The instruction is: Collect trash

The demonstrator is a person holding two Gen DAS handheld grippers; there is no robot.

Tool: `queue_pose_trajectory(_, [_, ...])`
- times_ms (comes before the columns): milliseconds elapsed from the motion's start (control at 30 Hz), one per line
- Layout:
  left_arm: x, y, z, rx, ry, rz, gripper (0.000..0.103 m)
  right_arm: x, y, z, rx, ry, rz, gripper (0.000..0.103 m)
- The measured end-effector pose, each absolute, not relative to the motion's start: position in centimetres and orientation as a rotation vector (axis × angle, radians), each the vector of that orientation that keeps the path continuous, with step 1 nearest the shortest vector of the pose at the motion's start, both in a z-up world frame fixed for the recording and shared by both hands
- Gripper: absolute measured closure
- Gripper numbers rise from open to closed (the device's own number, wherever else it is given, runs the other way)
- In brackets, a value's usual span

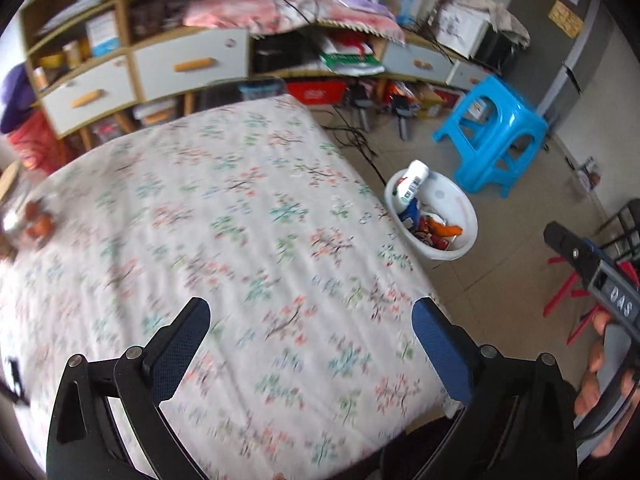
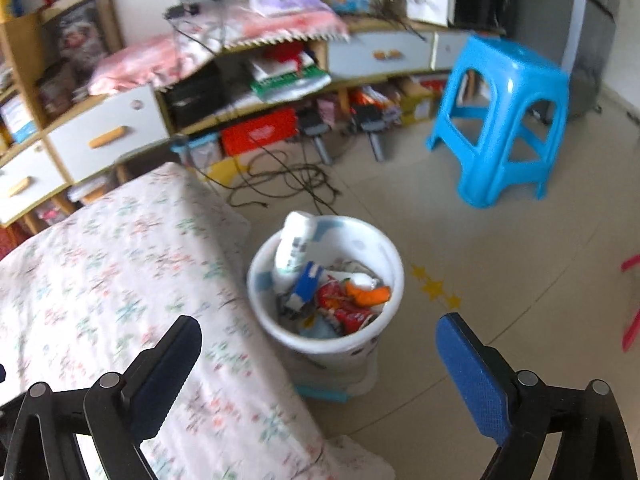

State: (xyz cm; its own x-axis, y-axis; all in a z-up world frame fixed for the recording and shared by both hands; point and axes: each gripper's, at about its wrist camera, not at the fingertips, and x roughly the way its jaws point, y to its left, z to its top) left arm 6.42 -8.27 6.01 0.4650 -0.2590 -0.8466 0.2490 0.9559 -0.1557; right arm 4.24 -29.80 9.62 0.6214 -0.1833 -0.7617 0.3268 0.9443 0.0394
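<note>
In the left wrist view, the left gripper (image 1: pixel 310 330) filled the bottom of the frame with its fingers spread wide and nothing between them, over a floral tablecloth (image 1: pixel 208 232) that took up the centre and left. Some reddish, blurred items (image 1: pixel 38 224) sat at the cloth's left edge; what they were could not be told. Right of centre stood the white bin (image 1: pixel 432 216) on the tile floor, just beside the table's edge, with a white bottle (image 1: pixel 414 184) leaning on its rim and wrappers (image 1: pixel 436 232) inside. A blue stool (image 1: pixel 494 136) stood in the upper right, and at the right edge a hand (image 1: pixel 600 376) held the other tool.

In the right wrist view, the right gripper (image 2: pixel 318 354) was likewise wide apart and empty at the bottom. The tablecloth (image 2: pixel 120 280) lay at left, the bin (image 2: pixel 326 280) at centre with bottle (image 2: pixel 294 246) and wrappers (image 2: pixel 344 304), the stool (image 2: pixel 504 120) at upper right.
</note>
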Motion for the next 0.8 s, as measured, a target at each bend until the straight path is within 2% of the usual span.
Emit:
queue_pose_trajectory(367, [-1.1,-4.0,11.0,0.048,0.842,-0.086,0.001,-2.1,-24.0,10.9,0.128,0.778,-0.255,0.003])
queue_pose_trajectory(600, [-2.2,-0.8,11.6,0.034,0.873,0.014,0.001,-3.4,-21.6,11.4,0.074,0.812,-0.213,0.003])
queue_pose_trajectory(800, [-2.9,-1.2,11.3,0.044,0.884,0.007,0.001,-3.4,-20.9,12.1,0.072,0.780,-0.193,0.003])
